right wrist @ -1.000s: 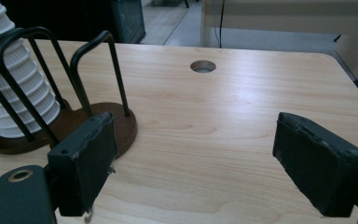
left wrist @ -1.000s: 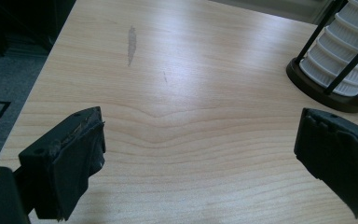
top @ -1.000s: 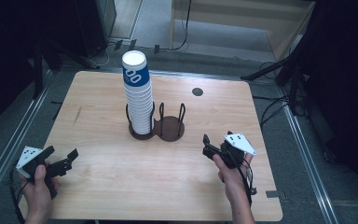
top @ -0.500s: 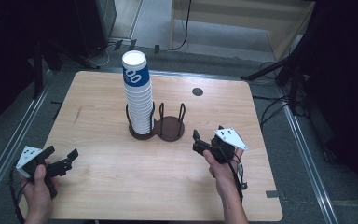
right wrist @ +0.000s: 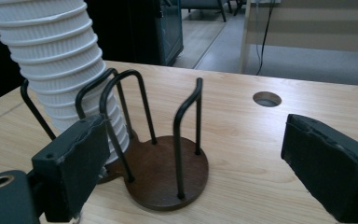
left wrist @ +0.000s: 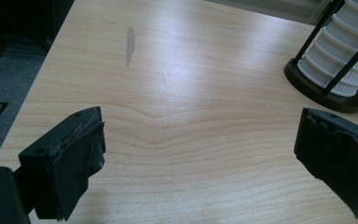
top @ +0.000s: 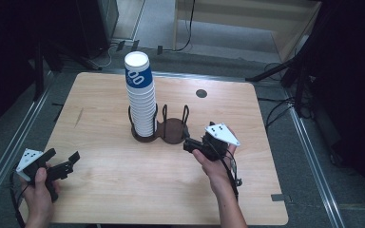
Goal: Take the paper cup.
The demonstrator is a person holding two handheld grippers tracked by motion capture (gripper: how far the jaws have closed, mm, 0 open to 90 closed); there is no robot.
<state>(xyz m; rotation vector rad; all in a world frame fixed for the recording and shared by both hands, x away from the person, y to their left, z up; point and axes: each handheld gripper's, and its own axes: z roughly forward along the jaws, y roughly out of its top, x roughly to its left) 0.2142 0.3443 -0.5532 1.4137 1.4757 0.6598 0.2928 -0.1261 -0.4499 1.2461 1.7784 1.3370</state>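
Right gripper [top: 188,144] has slid closer to the holder [top: 171,130], its empty jaws just opening; cups [top: 141,102] beyond. Left gripper [top: 66,164] hovers open, empty.

A lab or recording studio is suggested: a lone wooden tabletop [top: 123,190] is ringed by dark stands [top: 299,71], floor cables [top: 185,42] at upper centre, and metal rails [top: 313,161].

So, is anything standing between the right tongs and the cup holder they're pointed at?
Nothing visible does. The right tongs are open with nothing between the jaws, having just been opening, and bare table lies between them and the holder's empty ring. The cup stack sits in the other ring, off to the side.
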